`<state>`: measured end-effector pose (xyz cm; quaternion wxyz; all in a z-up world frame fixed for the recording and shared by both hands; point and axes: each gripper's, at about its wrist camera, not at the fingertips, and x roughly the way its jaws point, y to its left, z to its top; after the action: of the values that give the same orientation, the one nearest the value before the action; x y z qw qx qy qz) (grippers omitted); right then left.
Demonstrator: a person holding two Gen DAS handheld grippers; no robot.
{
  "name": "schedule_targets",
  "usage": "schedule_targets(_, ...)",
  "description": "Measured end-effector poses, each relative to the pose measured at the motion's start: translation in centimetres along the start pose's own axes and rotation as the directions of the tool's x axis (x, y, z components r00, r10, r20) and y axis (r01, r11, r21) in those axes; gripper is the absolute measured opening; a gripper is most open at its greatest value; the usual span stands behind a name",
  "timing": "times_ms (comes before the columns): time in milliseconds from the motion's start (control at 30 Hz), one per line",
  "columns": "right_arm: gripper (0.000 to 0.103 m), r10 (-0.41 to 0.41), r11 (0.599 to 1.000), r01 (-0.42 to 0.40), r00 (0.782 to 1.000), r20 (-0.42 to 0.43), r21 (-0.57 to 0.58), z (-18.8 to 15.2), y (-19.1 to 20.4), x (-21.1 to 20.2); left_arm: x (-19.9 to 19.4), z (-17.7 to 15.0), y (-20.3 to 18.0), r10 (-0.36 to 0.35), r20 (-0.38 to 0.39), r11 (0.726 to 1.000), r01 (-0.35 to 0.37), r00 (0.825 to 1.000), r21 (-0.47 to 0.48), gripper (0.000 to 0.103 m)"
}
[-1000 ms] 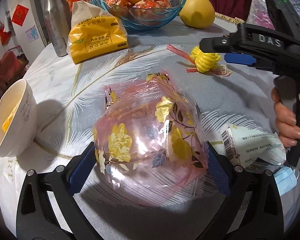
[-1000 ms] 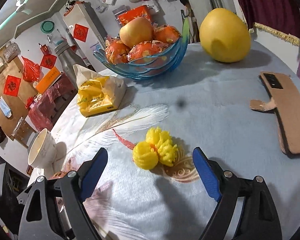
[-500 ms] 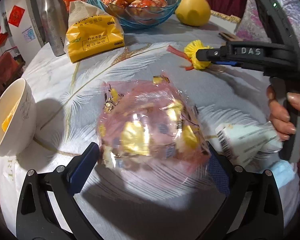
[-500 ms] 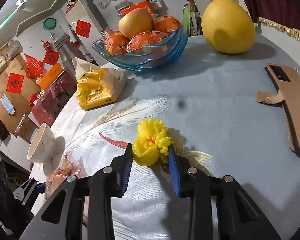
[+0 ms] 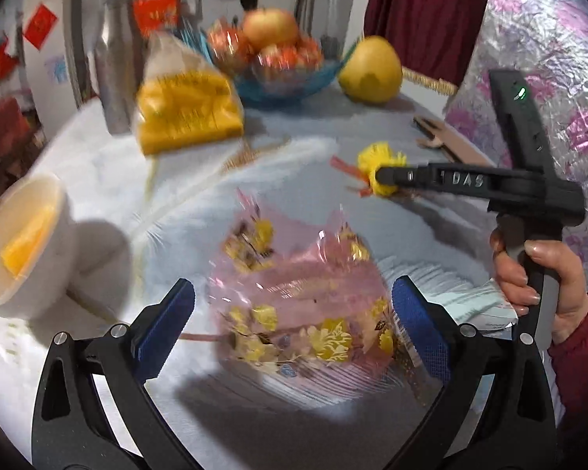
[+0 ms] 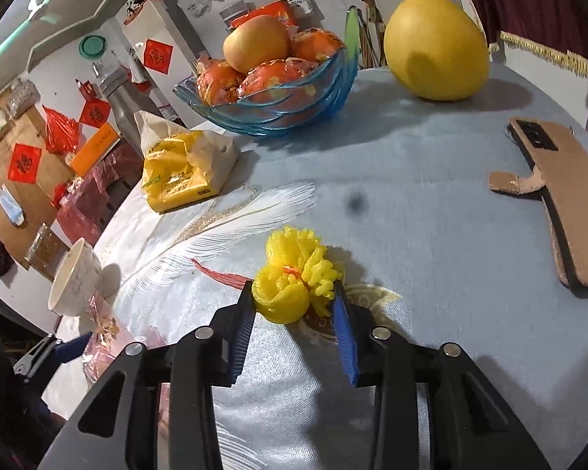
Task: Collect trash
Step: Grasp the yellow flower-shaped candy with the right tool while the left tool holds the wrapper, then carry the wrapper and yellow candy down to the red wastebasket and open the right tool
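Observation:
A yellow foam fruit net (image 6: 290,290) with a red strip (image 6: 219,274) beside it lies on the pale tablecloth (image 6: 431,235). My right gripper (image 6: 294,301) has both pads against the net, and its jaws are opening slightly. From the left wrist view its tip (image 5: 378,180) sits at the net (image 5: 376,154). A pink floral plastic bag (image 5: 302,305) lies between the wide-apart fingers of my left gripper (image 5: 293,286). It brushes the right pad, and a gap shows at the left pad. A crumpled white wrapper (image 5: 486,309) lies to the bag's right.
A white bowl (image 5: 19,243) stands at the left table edge. At the back are a yellow packet (image 6: 176,180), a steel bottle (image 6: 117,102), a blue glass fruit bowl (image 6: 274,109) and a pomelo (image 6: 435,47). A phone in a brown case (image 6: 560,196) lies right. A hand (image 5: 537,278) holds the right gripper.
My right gripper's jaws closed from wide apart onto the yellow net. The left wrist view tilted upward a little, and the pink bag looks more crumpled between the left fingers.

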<state>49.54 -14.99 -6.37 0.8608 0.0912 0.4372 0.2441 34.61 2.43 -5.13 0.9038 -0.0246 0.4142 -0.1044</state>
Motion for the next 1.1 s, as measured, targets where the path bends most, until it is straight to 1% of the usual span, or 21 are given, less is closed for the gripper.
schedule_targets(67, 0.038, 0.005, 1.0, -0.005, 1.0, 0.0, 0.005, 0.0, 0.0, 0.0, 1.2, 0.2, -0.3, 0.018, -0.058, 1.0, -0.016, 0.998, 0.023, 0.096)
schedule_targets(133, 0.038, 0.01, 1.0, -0.01, 1.0, 0.0, 0.01, 0.0, 0.0, 0.0, 1.8, 0.1, 0.1, 0.017, -0.084, 1.0, -0.017, 0.996, 0.007, 0.096)
schedule_targets(200, 0.038, 0.011, 1.0, -0.011, 1.0, 0.001, 0.011, 0.0, 0.0, 0.0, 2.0, 0.1, 0.2, 0.02, -0.091, 1.0, -0.019, 0.996, 0.005, 0.096)
schedule_targets(300, 0.038, 0.008, 1.0, -0.008, 1.0, 0.0, 0.007, 0.0, 0.0, 0.0, 2.3, 0.0, -0.2, 0.051, -0.091, 0.998, -0.048, 0.995, 0.035, 0.096)
schedule_targets(533, 0.037, 0.025, 0.999, -0.025, 1.0, 0.001, 0.021, 0.0, -0.5, 0.0, 2.5, 0.0, -0.2, 0.053, -0.091, 0.998, -0.05, 0.994, 0.038, 0.096)
schedule_targets(600, 0.034, 0.03, 0.999, -0.03, 1.0, 0.006, 0.022, 0.0, -0.5, -0.2, 2.6, 0.0, -0.2, 0.046, -0.09, 0.999, -0.044, 0.995, 0.033, 0.096)
schedule_targets(700, 0.032, 0.012, 1.0, -0.012, 1.0, 0.025, 0.013, 0.0, -0.4, -0.6, 2.5, 0.1, 0.1, 0.033, -0.087, 0.999, -0.031, 0.996, 0.018, 0.096)
schedule_targets(767, 0.032, 0.001, 1.0, -0.001, 0.999, 0.04, 0.01, 0.1, -0.4, -0.9, 2.2, 0.1, 0.3, 0.04, -0.084, 0.999, -0.04, 0.996, 0.005, 0.096)
schedule_targets(833, 0.032, -0.002, 1.0, 0.002, 0.999, 0.054, 0.014, 0.1, -0.5, -1.3, 1.7, 0.2, 0.7, 0.044, -0.057, 0.999, -0.045, 0.997, -0.02, 0.096)
schedule_targets(900, 0.032, -0.009, 1.0, 0.008, 0.998, 0.062, 0.018, 0.1, -0.6, -1.6, 1.1, 0.2, 0.8, 0.024, -0.027, 0.999, -0.025, 0.999, -0.029, 0.089)
schedule_targets(1100, 0.033, -0.015, 0.999, 0.012, 0.998, 0.067, 0.037, -0.3, -1.0, -2.0, 0.5, 0.2, 0.5, 0.026, 0.009, 0.999, -0.026, 1.0, -0.02, 0.088)
